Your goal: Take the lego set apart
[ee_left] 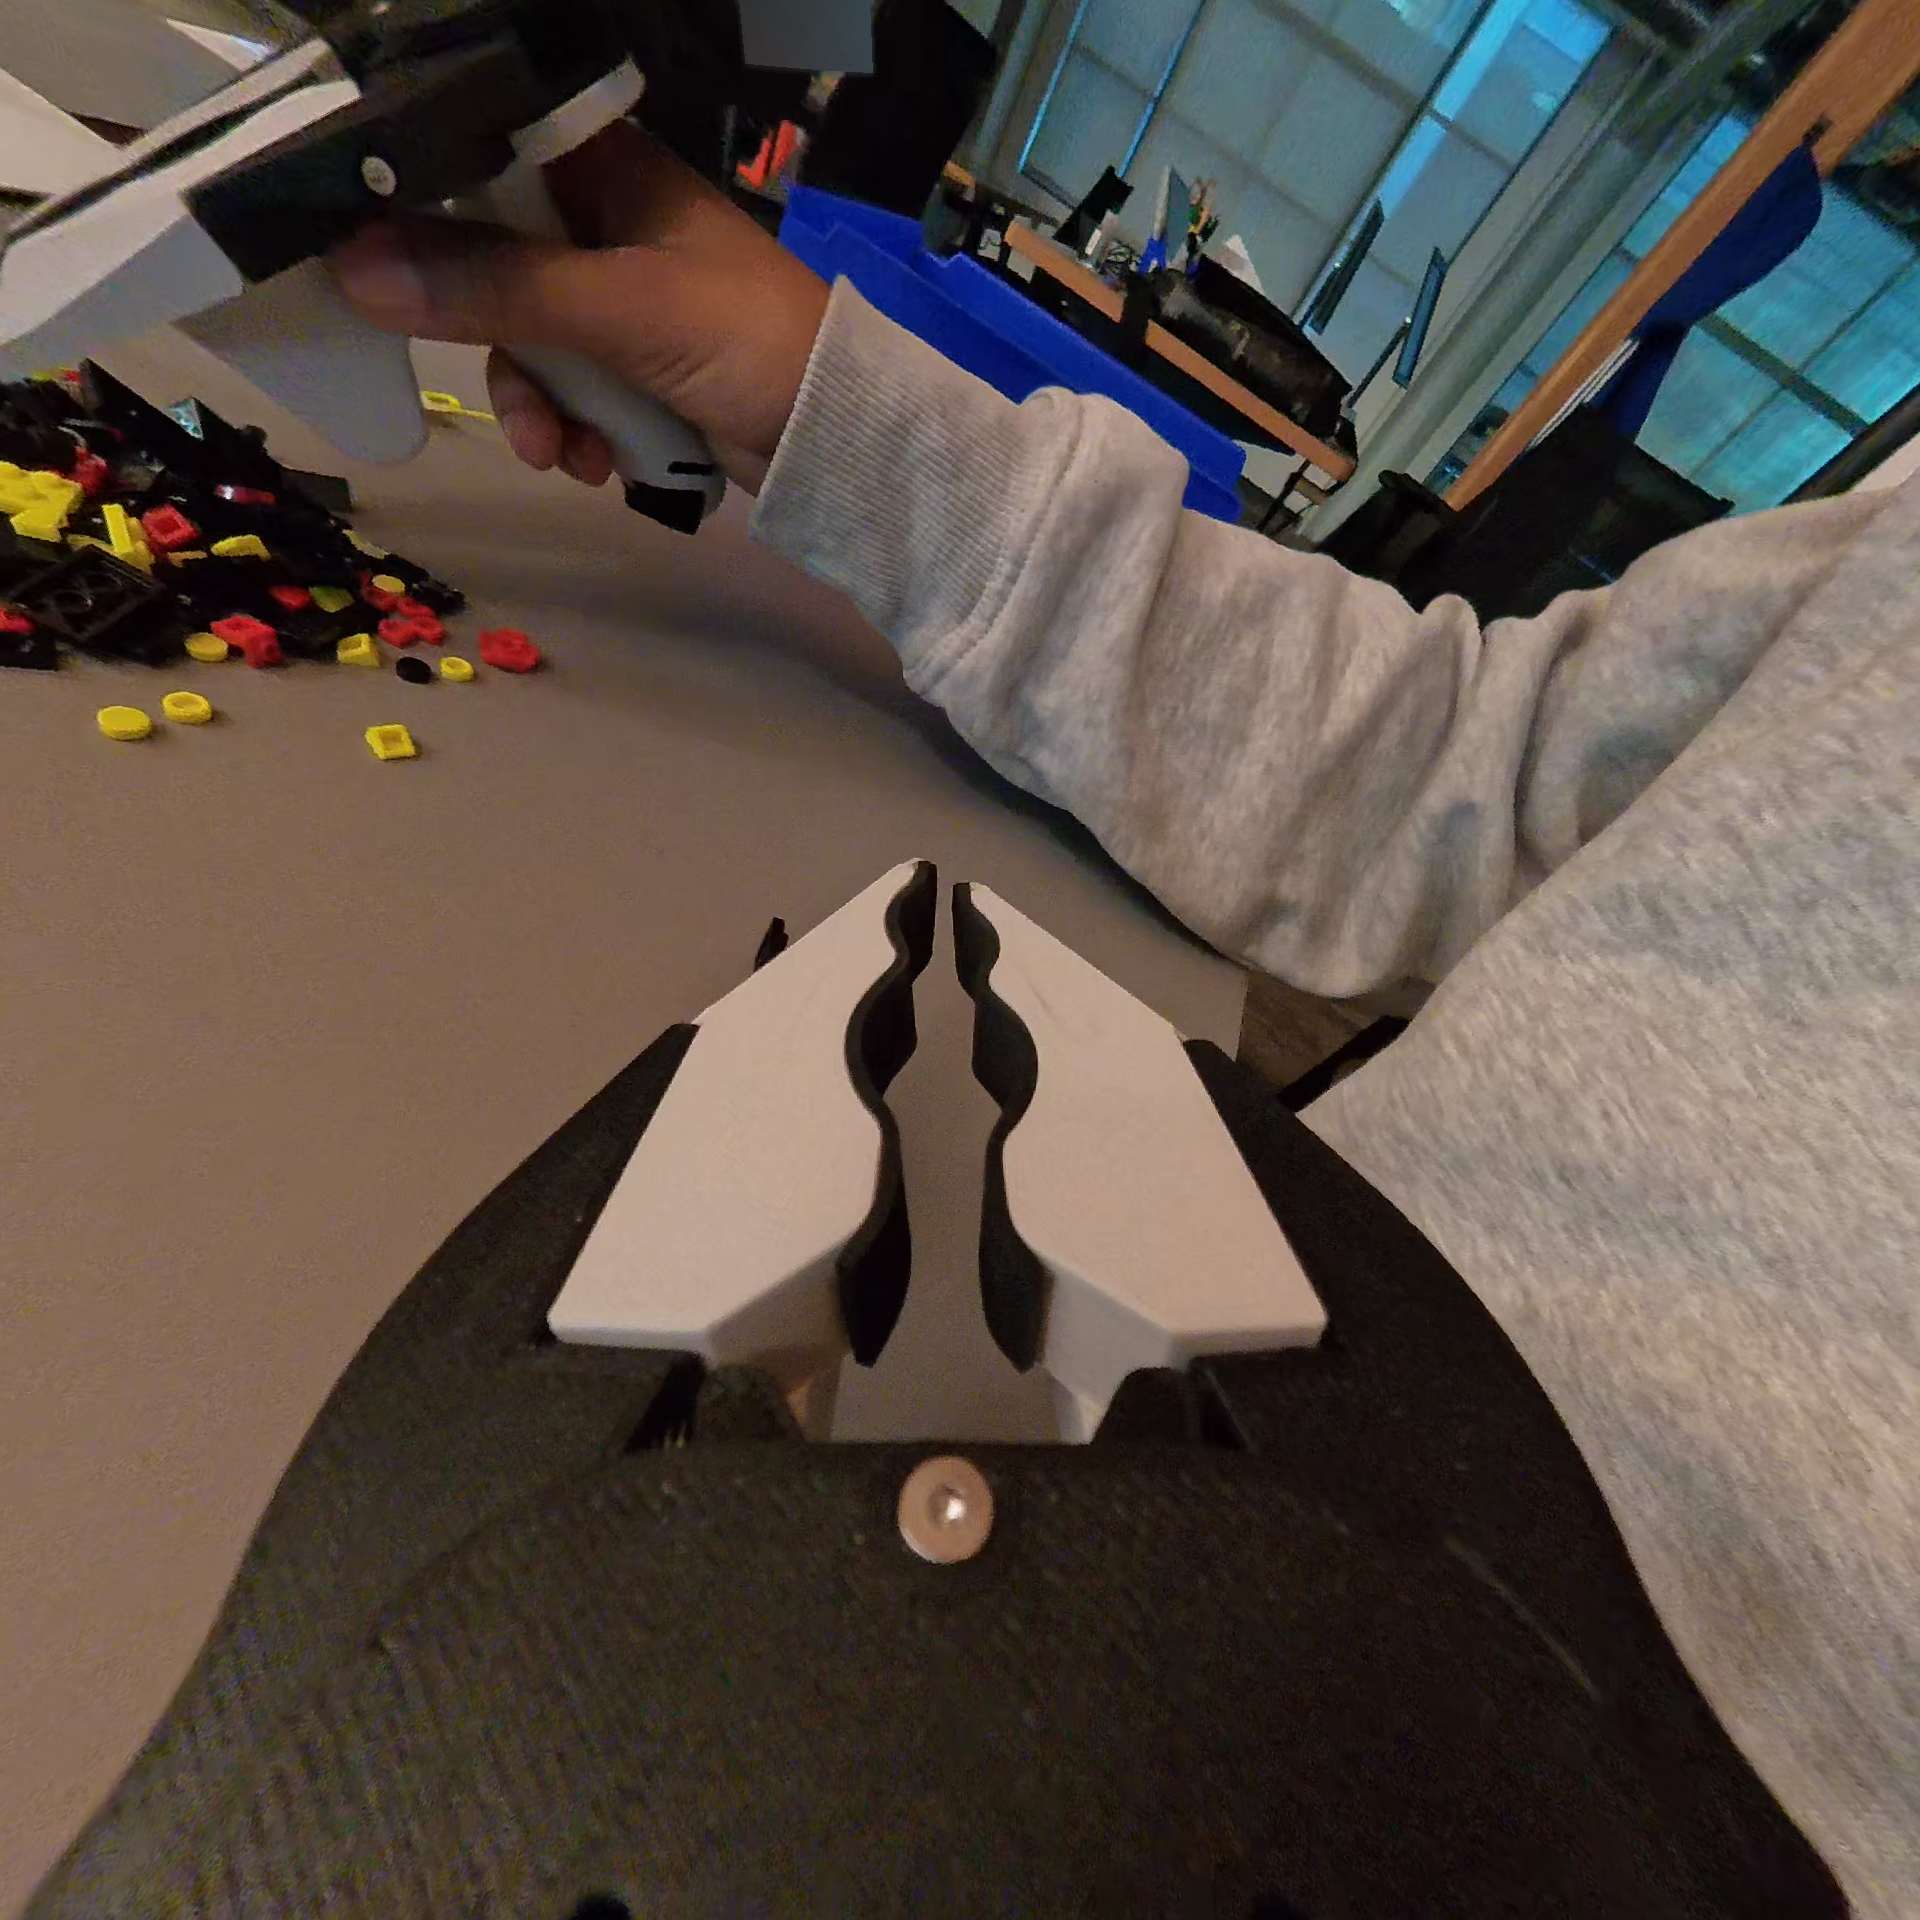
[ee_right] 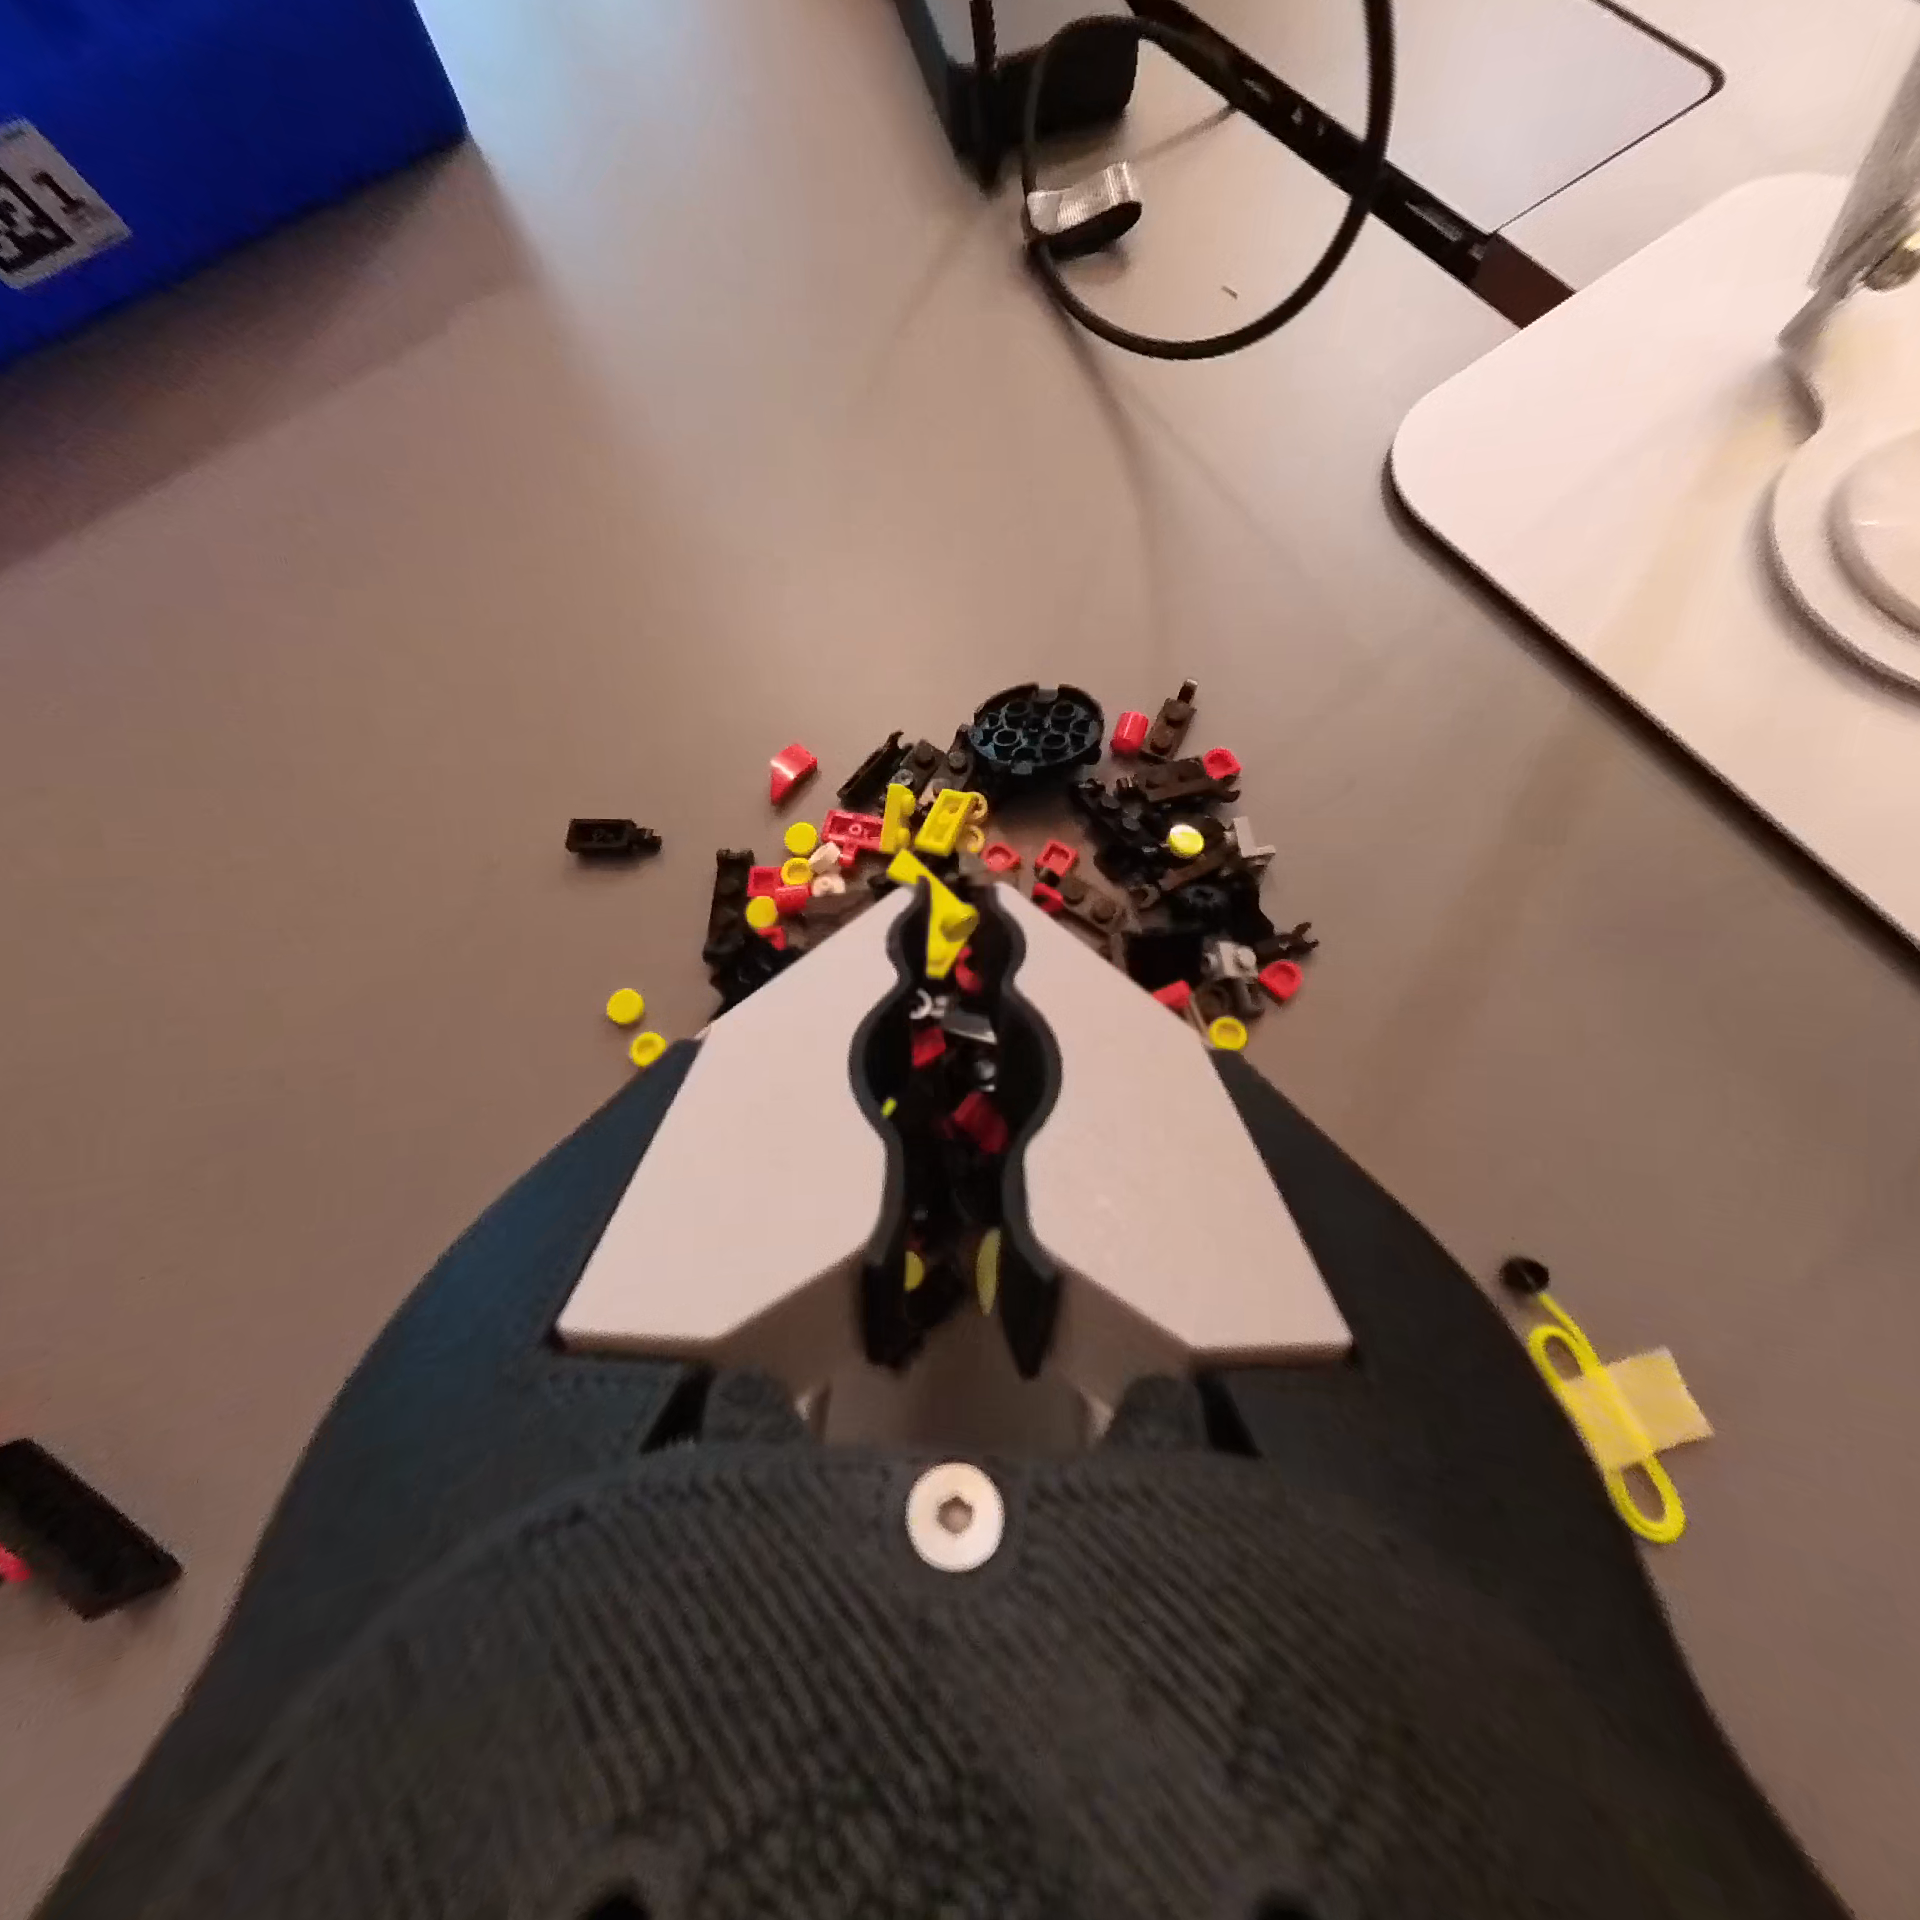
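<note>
The right gripper [ee_right: 951,914] is hanging directly above the pile [ee_right: 997,883] of loose black, red and yellow bricks on the smooth grey table [ee_right: 416,623], nearly closed, pinching a small yellow piece [ee_right: 948,925] at its tips — the piece's long axis running along the fingers. The left gripper [ee_left: 943,883] is sitting well apart from the pile, nearly closed and empty, pointing toward a grey sleeve [ee_left: 1247,727]. The bricks look hard and glossy — studded plates, round tiles.
</note>
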### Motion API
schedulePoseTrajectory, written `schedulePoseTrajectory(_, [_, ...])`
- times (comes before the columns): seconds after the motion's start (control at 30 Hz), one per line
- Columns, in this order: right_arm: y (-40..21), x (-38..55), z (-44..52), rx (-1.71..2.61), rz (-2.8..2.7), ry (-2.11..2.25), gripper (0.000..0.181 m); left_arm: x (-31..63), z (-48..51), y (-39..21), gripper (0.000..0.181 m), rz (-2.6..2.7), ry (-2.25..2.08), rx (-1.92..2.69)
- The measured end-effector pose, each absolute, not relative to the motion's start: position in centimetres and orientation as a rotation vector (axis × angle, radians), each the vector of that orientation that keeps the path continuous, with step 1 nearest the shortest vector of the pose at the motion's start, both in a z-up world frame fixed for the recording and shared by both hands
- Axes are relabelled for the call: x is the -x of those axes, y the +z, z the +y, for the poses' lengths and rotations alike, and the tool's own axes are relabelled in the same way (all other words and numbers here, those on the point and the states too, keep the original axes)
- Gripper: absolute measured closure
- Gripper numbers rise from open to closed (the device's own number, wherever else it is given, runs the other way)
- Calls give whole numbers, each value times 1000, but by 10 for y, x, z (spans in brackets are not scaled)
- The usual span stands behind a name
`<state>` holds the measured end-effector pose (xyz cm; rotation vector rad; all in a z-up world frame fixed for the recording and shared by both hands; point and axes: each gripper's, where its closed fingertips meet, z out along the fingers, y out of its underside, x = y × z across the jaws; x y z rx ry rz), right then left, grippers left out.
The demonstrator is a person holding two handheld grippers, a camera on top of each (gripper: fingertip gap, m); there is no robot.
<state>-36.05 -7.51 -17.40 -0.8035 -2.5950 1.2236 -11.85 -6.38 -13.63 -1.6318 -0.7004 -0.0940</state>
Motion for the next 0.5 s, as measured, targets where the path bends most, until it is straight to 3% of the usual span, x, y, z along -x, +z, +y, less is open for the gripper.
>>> schedulePoseTrajectory(0.5, [-115, 312, -54, 890, -2448, 1604, 161, 126, -74, -136, 179, -726, -43, 1636])
